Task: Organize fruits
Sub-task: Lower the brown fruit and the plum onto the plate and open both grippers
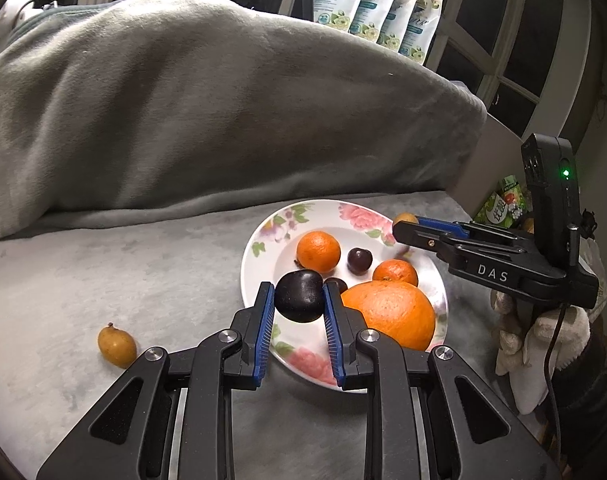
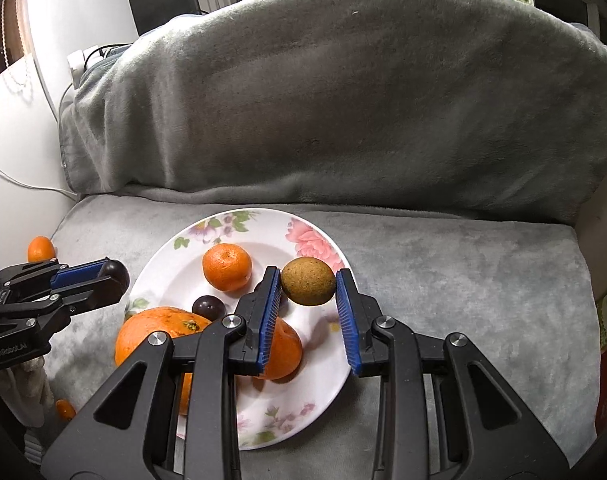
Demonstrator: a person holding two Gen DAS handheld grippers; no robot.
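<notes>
A white floral plate [image 1: 263,236] [image 2: 327,380] lies on the grey cloth. It holds a large orange [image 1: 391,314] [image 2: 143,336], two mandarins [image 1: 318,251] [image 1: 395,272] and small dark plums [image 1: 359,260] [image 2: 208,307]. My left gripper [image 1: 297,298] [image 2: 107,276] is shut on a dark plum [image 1: 299,296] over the plate's left edge. My right gripper [image 2: 308,286] [image 1: 403,226] is shut on a brown kiwi [image 2: 308,286] above the plate's right side. A yellow loquat [image 1: 116,346] lies on the cloth left of the plate.
A bulky grey blanket [image 1: 223,100] rises behind the plate. Detergent pouches [image 1: 375,4] stand behind it by a window. A mandarin [image 2: 40,249] and a small orange fruit [image 2: 65,409] lie off the cloth at the left in the right wrist view.
</notes>
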